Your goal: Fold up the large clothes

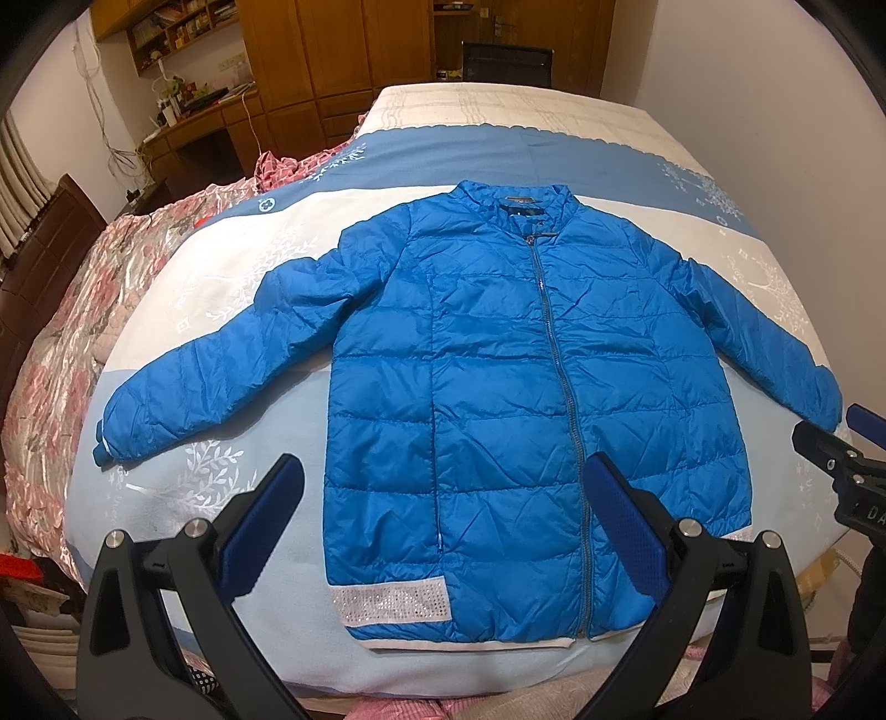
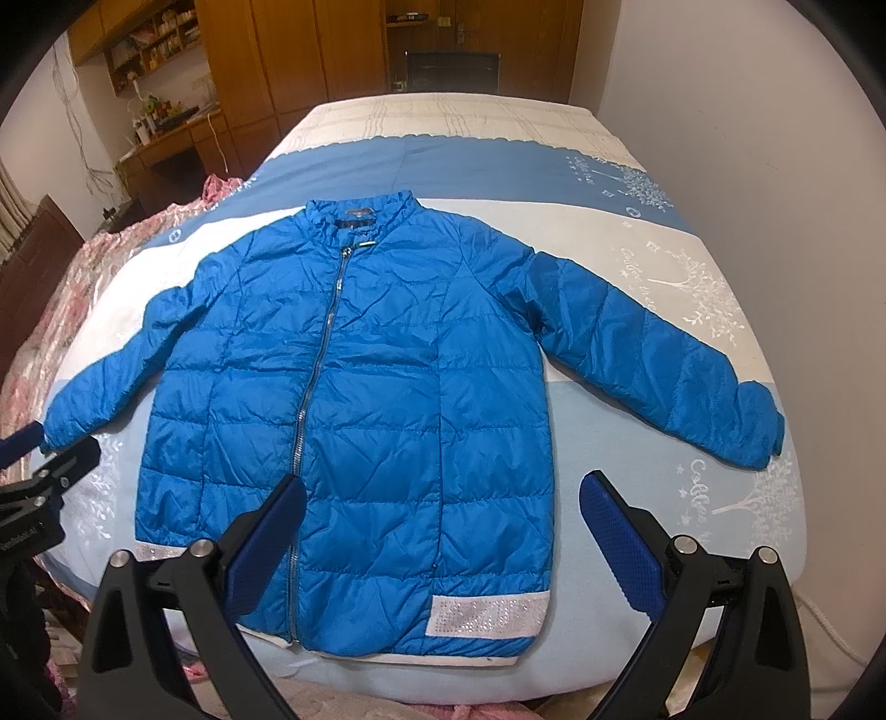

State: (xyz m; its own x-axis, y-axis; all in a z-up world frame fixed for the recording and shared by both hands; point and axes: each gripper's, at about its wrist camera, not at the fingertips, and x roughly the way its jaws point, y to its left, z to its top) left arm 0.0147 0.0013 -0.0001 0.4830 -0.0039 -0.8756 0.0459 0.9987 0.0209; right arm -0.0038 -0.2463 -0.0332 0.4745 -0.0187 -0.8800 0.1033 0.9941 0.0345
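A blue quilted jacket [image 1: 487,376] lies flat and zipped on the bed, collar far, hem near, both sleeves spread outward. It also shows in the right wrist view [image 2: 387,387]. My left gripper [image 1: 443,487] is open and empty, hovering above the hem on the jacket's left half. My right gripper [image 2: 443,504] is open and empty, hovering above the hem on the right half. The right gripper's edge shows in the left wrist view [image 1: 841,459], near the right cuff [image 1: 825,399]. The left gripper's edge shows in the right wrist view [image 2: 39,471], near the left cuff [image 2: 61,421].
The bed [image 1: 232,288] has a blue and white cover with tree prints. A pink floral quilt [image 1: 77,310] is bunched along its left side. A wooden desk [image 1: 199,122], wardrobes [image 1: 343,50] and a dark chair [image 1: 506,63] stand beyond the bed.
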